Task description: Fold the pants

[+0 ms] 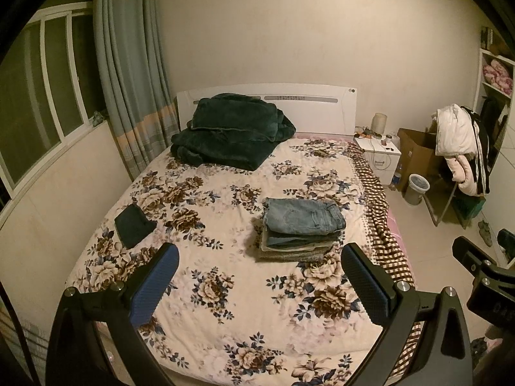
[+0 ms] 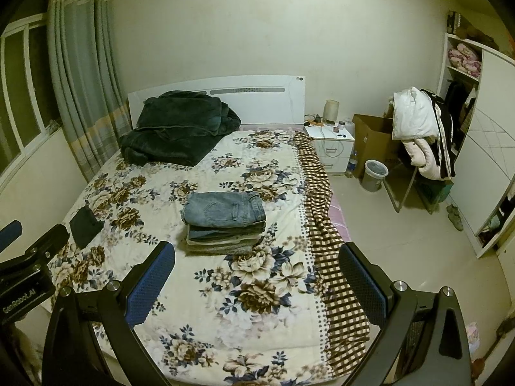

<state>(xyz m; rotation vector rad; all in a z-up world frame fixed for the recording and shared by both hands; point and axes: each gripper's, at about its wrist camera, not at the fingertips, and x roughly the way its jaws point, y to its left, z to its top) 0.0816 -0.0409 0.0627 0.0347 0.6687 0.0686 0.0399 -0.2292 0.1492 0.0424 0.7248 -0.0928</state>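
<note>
A stack of folded pants [image 1: 302, 228], blue jeans on top, lies right of centre on the floral bed cover [image 1: 231, 289]; it also shows in the right wrist view [image 2: 223, 222]. A small dark folded garment [image 1: 133, 225] lies near the bed's left edge, also seen in the right wrist view [image 2: 85, 226]. My left gripper [image 1: 260, 257] is open and empty, held above the bed's foot, well short of the stack. My right gripper [image 2: 257, 254] is open and empty, beside the left one, at the same height.
A dark green blanket [image 1: 230, 132] is heaped at the headboard. A checkered cloth [image 2: 325, 231] hangs over the bed's right side. A nightstand [image 2: 331, 148], cardboard box [image 2: 373, 141], waste bin [image 2: 375, 173] and a chair with coats [image 2: 421, 135] stand on the floor at right.
</note>
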